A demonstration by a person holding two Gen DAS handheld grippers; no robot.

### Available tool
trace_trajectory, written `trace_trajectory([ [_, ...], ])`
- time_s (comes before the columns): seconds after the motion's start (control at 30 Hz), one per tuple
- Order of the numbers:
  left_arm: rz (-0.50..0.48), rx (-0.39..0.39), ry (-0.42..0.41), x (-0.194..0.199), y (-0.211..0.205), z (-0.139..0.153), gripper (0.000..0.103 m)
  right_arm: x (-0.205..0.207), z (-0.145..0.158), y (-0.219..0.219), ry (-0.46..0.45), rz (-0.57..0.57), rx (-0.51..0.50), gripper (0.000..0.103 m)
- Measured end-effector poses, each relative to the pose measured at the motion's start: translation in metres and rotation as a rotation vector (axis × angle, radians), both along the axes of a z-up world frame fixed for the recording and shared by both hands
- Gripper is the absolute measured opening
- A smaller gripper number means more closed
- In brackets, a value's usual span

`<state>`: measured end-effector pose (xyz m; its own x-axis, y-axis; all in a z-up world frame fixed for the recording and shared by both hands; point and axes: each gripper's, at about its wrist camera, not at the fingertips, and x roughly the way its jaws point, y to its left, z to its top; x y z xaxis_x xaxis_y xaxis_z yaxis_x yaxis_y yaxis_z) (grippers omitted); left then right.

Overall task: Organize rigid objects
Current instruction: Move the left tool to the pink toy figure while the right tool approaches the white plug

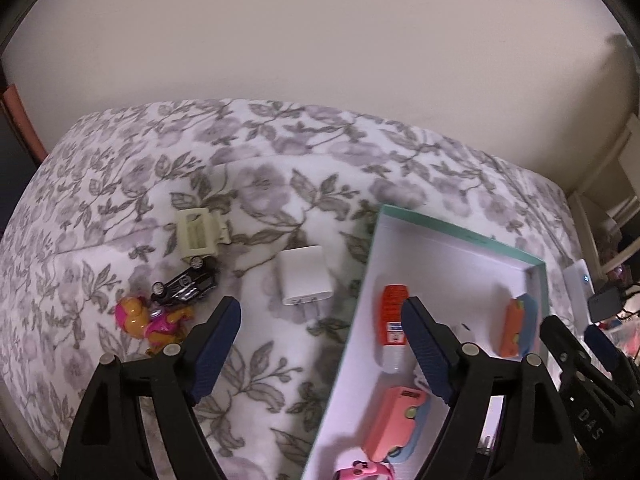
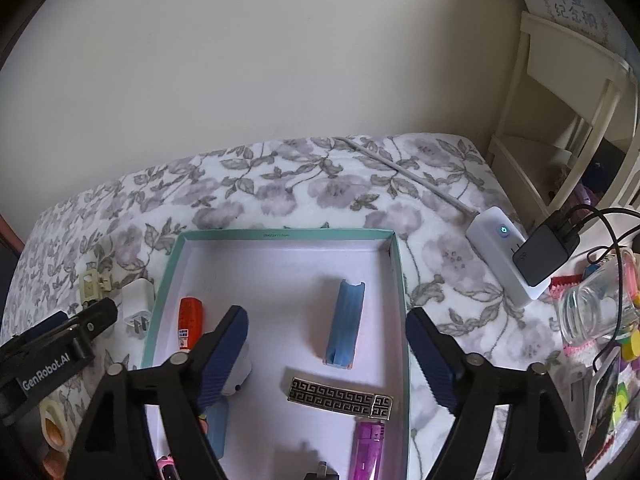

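Sitting on a floral bedspread [image 2: 304, 184], one shallow teal-rimmed box [image 2: 280, 235] holds the sorted things: one orange-capped tube [image 2: 189, 322] by its left wall, one blue block [image 2: 344, 322] near the middle, one patterned metal bar [image 2: 342, 398] in front of that block, one purple lighter [image 2: 368, 450] at the near edge, and one white item [image 2: 240, 372] partly hidden behind a finger of the right gripper [image 2: 326, 350]. From the left wrist view, one pink case [image 1: 394, 420] and one pink toy [image 1: 362, 470] also lie in the box. The right gripper hangs over the box with its jaws spread wide and nothing between the pads. The left gripper [image 1: 320, 342] straddles the box's left wall, jaws likewise apart and empty. Outside the box, four things lie on the bedspread to its left: one white charger plug [image 1: 304, 276], one black toy car [image 1: 186, 282], one cream hair clip [image 1: 198, 232] and one pink and orange figure [image 1: 150, 320], the last three close together. To the right of the box sits one white power strip [image 2: 500, 256] with one black adapter [image 2: 546, 250] plugged in, and one clear jar [image 2: 596, 304] beyond it.
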<state>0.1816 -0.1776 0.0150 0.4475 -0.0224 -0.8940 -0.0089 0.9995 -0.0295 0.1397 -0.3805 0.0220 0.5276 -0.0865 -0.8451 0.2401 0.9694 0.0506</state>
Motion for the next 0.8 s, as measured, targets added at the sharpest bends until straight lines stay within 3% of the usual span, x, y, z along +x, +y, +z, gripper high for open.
trace_trajectory([
  [0.07, 0.012, 0.008, 0.004, 0.001, 0.003, -0.001, 0.084, 0.0, 0.0, 0.0, -0.003, 0.0, 0.001, 0.092],
  [0.17, 0.03, 0.014, 0.01, 0.003, 0.009, -0.001, 0.093, 0.001, -0.001, 0.002, -0.005, 0.004, 0.011, 0.093],
  [0.23, 0.045, 0.02, 0.012, 0.004, 0.013, -0.002, 0.093, 0.003, -0.002, 0.005, -0.005, 0.005, 0.017, 0.103],
  [0.5, 0.114, 0.021, 0.035, 0.008, 0.046, -0.001, 0.094, 0.01, -0.002, 0.034, -0.012, 0.041, 0.055, 0.103],
  [0.8, 0.258, 0.002, 0.007, 0.006, 0.125, 0.011, 0.095, 0.02, 0.0, 0.097, -0.022, 0.156, 0.088, 0.103],
])
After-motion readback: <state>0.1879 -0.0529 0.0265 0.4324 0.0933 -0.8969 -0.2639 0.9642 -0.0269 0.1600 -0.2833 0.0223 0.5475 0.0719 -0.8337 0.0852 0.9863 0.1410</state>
